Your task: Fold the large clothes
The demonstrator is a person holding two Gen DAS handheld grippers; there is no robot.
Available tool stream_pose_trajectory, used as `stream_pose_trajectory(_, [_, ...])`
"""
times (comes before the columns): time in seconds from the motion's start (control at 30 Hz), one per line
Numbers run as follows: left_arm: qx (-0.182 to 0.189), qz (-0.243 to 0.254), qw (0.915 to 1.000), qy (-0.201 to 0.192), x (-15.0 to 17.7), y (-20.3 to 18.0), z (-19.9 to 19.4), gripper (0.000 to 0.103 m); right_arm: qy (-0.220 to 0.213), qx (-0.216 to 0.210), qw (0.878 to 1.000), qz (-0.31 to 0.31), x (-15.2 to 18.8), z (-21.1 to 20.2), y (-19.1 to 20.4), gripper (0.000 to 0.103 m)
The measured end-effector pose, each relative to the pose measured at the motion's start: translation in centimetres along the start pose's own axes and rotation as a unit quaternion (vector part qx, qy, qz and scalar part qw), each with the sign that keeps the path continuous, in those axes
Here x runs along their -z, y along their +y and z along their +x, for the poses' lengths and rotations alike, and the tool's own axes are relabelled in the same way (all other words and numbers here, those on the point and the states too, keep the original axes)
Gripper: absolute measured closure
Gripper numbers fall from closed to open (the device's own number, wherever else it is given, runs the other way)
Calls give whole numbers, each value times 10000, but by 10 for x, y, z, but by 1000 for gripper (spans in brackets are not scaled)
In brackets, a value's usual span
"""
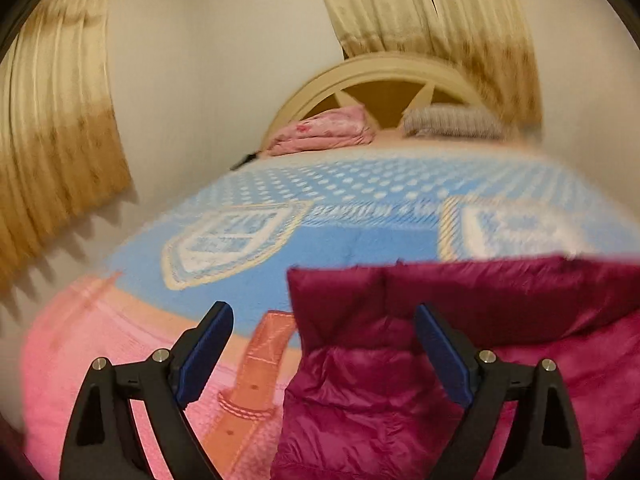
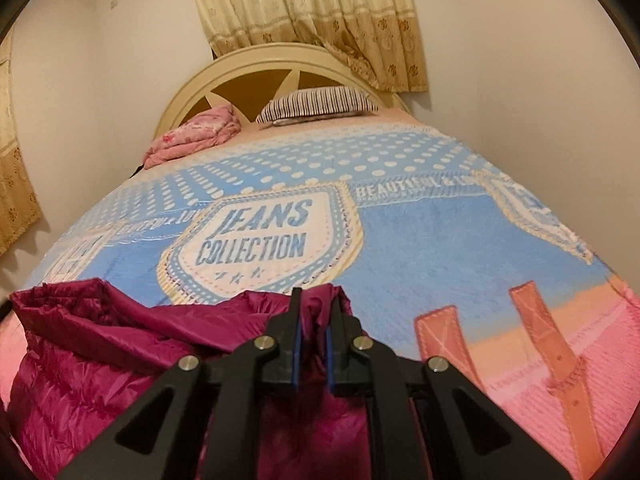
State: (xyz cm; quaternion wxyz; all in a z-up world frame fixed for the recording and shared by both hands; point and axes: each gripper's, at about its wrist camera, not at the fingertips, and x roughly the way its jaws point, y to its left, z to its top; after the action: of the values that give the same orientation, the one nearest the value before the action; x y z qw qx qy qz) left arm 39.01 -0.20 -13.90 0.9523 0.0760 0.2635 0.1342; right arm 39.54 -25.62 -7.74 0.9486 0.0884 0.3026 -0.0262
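Observation:
A magenta puffer jacket (image 1: 380, 380) lies at the near end of the bed, on a blue and pink blanket (image 1: 340, 240). My left gripper (image 1: 323, 312) is open wide over the jacket's left edge. Its right finger rests above the quilted fabric, its left finger hangs over the blanket, and neither pad presses on anything. In the right wrist view the jacket (image 2: 100, 344) spreads out to the lower left. My right gripper (image 2: 317, 294) stands nearly closed, with a raised fold of the jacket pinched between its blue pads.
At the bed's far end a folded pink quilt (image 2: 196, 132) and a striped pillow (image 2: 316, 104) sit against a cream arched headboard (image 2: 240, 68). Beige curtains (image 2: 320, 12) hang behind it, and another curtain (image 1: 52, 140) hangs on the left wall. Blanket (image 2: 420, 240) stretches beyond the jacket.

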Motion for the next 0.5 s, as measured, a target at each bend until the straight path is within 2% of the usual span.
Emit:
stream_pose_trajectory(0.07, [-64, 74, 9997, 204, 8, -10, 14, 11, -103, 250, 9996, 49, -4, 1, -1, 55])
stream_pose_trajectory(0.1, [-84, 68, 9996, 274, 10, -13, 19, 11, -198, 291, 9993, 105, -6, -2, -2, 24])
stream_pose_trajectory(0.13, [-150, 10, 9993, 354, 12, -15, 25, 11, -382, 324, 9986, 175, -7, -11, -2, 11])
stream_pose_trajectory(0.2, [-161, -64, 9989, 428, 15, -16, 31, 11, -708, 548, 9960, 9, -6, -33, 9, 10])
stream_pose_trajectory(0.27, [-286, -145, 9980, 541, 15, -14, 34, 11, -645, 390, 9969, -228, -2, -43, 26, 11])
stream_pose_trajectory(0.33, [-235, -379, 9970, 638, 14, -6, 27, 11, -612, 179, 9977, -223, 11, -59, 41, 11])
stream_pose_trajectory(0.4, [-66, -555, 9976, 402, 13, 0, 5, 11, -571, -151, 9975, -383, 31, -69, 66, 11])
stream_pose_trajectory(0.5, [-8, -215, 9998, 56, 11, -15, -19, 11, -393, -258, 9951, -868, 52, -60, 94, 11])
